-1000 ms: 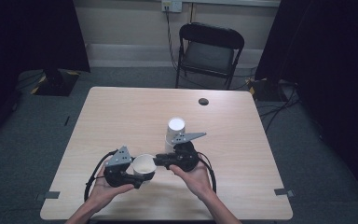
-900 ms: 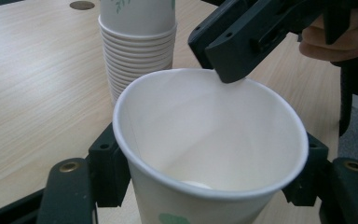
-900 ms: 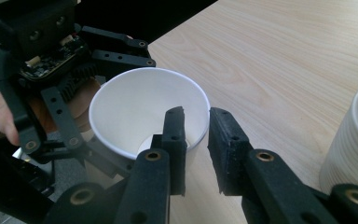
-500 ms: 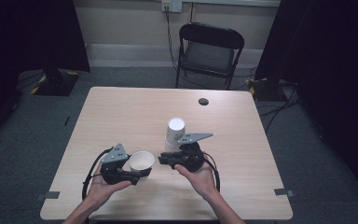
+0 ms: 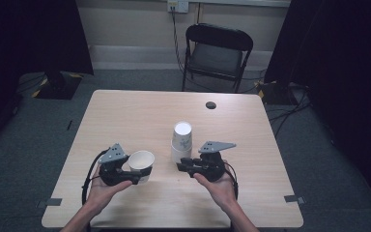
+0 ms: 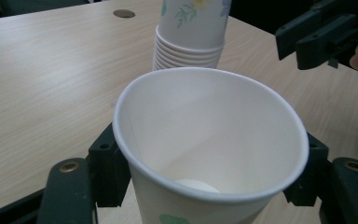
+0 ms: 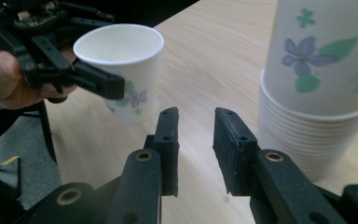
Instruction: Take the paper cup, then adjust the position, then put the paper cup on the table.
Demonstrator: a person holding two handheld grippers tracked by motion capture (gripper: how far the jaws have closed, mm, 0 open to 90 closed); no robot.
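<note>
A white paper cup (image 5: 141, 161) with a flower print stands upright between the jaws of my left gripper (image 5: 143, 171), which is shut on its sides just above the table. In the left gripper view the cup (image 6: 209, 140) shows its open mouth, and my left gripper (image 6: 209, 161) clamps it from both sides. A stack of upside-down flowered cups (image 5: 181, 140) stands at mid-table. My right gripper (image 5: 180, 166) lies just in front of that stack and points left at the held cup. My right gripper (image 7: 196, 116) holds nothing, its jaws a little apart, and the stack (image 7: 317, 93) stands beside it.
The wooden table (image 5: 125, 116) has a small dark disc (image 5: 211, 105) near its far edge. A black folding chair (image 5: 217, 53) stands behind the table. Cables trail from both grippers toward the front edge.
The two grippers have drawn apart. My left gripper has carried the cup a little to the left, and my right gripper has backed off to the right.
</note>
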